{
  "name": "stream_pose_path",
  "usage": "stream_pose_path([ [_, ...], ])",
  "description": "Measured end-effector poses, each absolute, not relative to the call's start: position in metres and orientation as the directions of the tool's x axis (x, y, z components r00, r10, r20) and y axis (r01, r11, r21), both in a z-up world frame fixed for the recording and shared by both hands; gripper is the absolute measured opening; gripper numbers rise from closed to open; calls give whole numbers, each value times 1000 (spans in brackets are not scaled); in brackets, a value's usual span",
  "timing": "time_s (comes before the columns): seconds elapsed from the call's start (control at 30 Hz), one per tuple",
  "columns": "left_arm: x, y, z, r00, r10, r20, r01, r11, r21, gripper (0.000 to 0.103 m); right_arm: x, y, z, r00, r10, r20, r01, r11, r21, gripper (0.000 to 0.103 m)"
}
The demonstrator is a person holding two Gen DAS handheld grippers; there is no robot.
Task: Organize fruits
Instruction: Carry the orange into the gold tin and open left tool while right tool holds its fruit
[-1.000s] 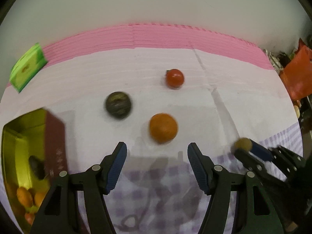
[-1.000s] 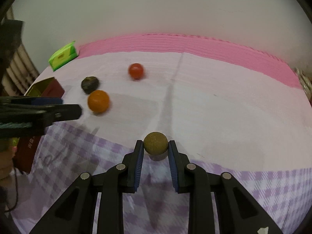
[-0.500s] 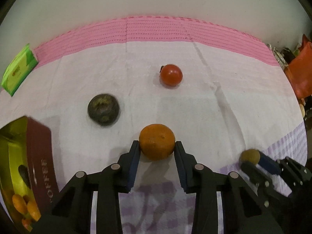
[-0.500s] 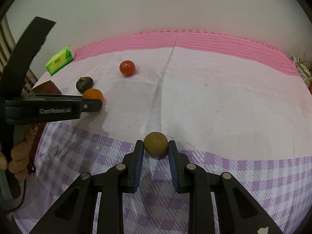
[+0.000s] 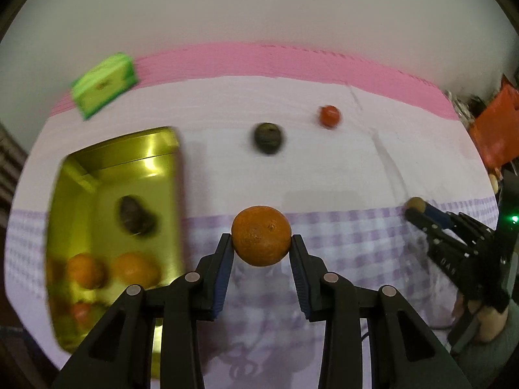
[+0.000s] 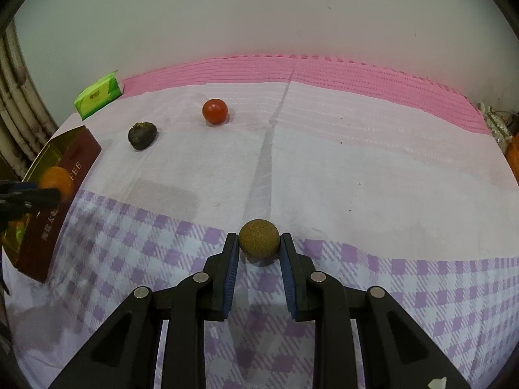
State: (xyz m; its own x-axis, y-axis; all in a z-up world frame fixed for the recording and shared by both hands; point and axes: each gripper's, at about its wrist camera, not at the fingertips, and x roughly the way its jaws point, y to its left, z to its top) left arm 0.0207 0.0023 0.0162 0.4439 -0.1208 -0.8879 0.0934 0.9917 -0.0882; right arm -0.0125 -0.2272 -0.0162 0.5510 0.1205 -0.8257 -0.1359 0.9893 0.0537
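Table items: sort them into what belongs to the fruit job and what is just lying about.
Job:
- orange in left tongs
- brown fruit in right tongs
- red fruit
- dark fruit
- gold tin

Lying about:
- green packet
- orange bag

Dim light, left-view blur, fisheye warp

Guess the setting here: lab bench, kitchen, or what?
Probably a home table against a plain wall, not a lab: a pink and purple-checked cloth, a gold-lined coffee tin used for fruit, a green tissue pack, household clutter at the edge.
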Motion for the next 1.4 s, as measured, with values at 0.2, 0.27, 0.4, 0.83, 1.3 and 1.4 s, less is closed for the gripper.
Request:
stream_pose_path([
  [0.2, -1, 61, 27, 465, -63, -883, -18, 997, -80, 36, -15, -222, -13, 558, 114, -822, -143, 989, 40, 23],
  [0.27, -7, 80, 27, 466, -42, -884, -53, 996, -75, 36, -16, -223, -14, 555, 113, -824, -140, 989, 41, 23],
  [0.4, -15, 111, 21, 456, -7, -890, -128, 989, -73, 36, -16, -222, -17, 546, 113, -830, -137, 990, 45, 23],
  [0.83, -20, 146, 1, 406, -9, -914, -195, 976, -96, 36, -16, -222, -20, 538, 111, -836, -133, 990, 46, 23],
  [1.3, -9, 121, -18, 356, -25, -934, -129, 989, -75, 37, -15, -222, -20, 539, 111, -835, -133, 990, 46, 23],
  [1.4, -8, 121, -20, 352, -18, -936, -131, 989, -68, 37, -15, -222, -20, 539, 111, -835, -133, 990, 46, 23],
])
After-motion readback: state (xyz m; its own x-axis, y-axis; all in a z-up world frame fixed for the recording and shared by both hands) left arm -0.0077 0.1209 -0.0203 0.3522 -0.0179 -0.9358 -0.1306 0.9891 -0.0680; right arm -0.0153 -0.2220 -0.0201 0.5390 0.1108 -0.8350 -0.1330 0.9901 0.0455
